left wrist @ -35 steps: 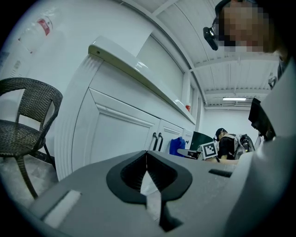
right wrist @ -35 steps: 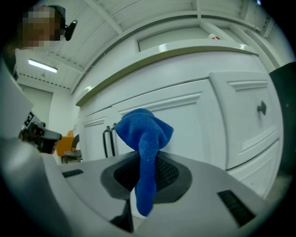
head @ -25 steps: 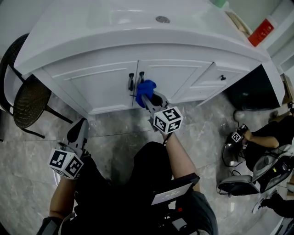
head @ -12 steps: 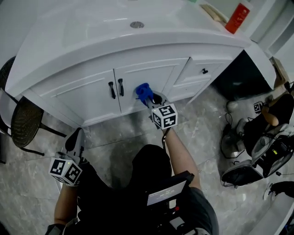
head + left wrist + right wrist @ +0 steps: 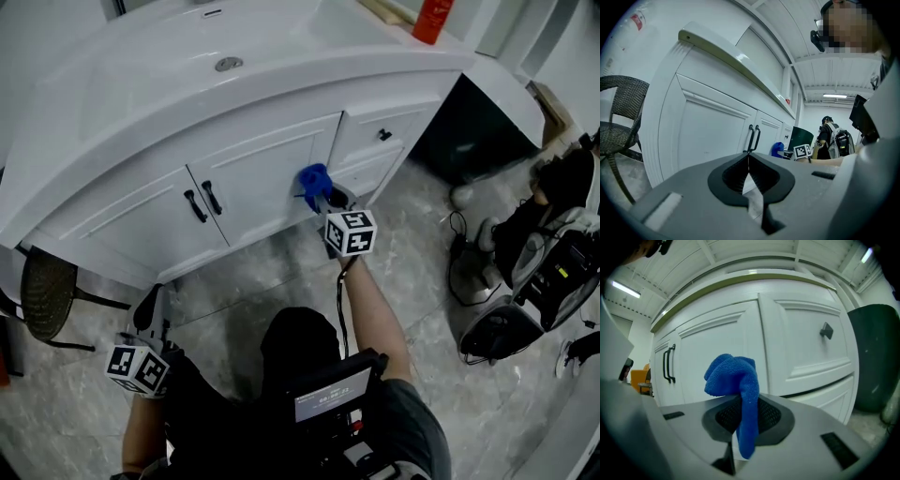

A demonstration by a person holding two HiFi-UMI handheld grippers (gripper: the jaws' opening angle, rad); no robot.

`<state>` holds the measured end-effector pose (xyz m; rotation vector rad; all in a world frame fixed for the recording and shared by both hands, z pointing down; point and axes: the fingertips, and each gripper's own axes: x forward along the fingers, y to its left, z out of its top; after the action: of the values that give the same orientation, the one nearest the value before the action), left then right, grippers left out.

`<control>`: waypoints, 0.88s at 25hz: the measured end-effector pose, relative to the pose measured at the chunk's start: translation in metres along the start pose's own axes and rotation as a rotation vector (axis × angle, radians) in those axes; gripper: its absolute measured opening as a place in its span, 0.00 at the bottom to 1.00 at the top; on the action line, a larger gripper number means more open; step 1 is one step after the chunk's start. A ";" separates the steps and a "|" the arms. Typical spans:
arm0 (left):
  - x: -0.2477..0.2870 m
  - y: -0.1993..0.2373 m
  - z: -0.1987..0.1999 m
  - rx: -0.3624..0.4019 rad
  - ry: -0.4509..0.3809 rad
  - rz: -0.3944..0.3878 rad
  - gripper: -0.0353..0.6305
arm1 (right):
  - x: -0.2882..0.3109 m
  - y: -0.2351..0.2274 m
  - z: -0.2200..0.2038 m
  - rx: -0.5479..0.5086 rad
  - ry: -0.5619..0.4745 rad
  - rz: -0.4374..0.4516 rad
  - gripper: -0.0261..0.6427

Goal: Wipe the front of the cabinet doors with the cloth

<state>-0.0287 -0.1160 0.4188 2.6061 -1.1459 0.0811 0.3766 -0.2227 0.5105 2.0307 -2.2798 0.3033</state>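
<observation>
At the far left a wicker chair stands just off the cabinet's left end, and in front of it the left gripper hangs low over the floor, well apart from the cabinet doors; its own view shows the jaws pressed together with nothing between them, so it takes no part in the wiping. The left door looks untouched, and the two dark handles sit side by side at the seam where it meets the right door. The blue cloth is at the right edge of that right door, toward its lower corner, bunched into a wad that stands up out of the right gripper, whose jaws are clamped on a tail of the fabric hanging down between them. Whether the wad actually presses on the panel or sits just beside it cannot be told from these views. Further right come the drawers, with the seam between door and drawers just past the cloth. The step in hand appears to be the wipe of the right door, at the end of a stroke along its right edge. The next move probably calls for pushing the wad flat against the panel and dragging it back leftward toward the handles, working around them, then carrying on over the left door.
</observation>
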 end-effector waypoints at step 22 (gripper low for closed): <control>-0.022 0.022 -0.005 -0.041 -0.007 0.036 0.06 | 0.008 0.244 -0.039 -0.078 0.042 0.499 0.12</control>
<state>-0.0589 -0.1132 0.4253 2.5522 -1.1849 0.0563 0.1314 -0.1967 0.5264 1.3790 -2.6928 0.2734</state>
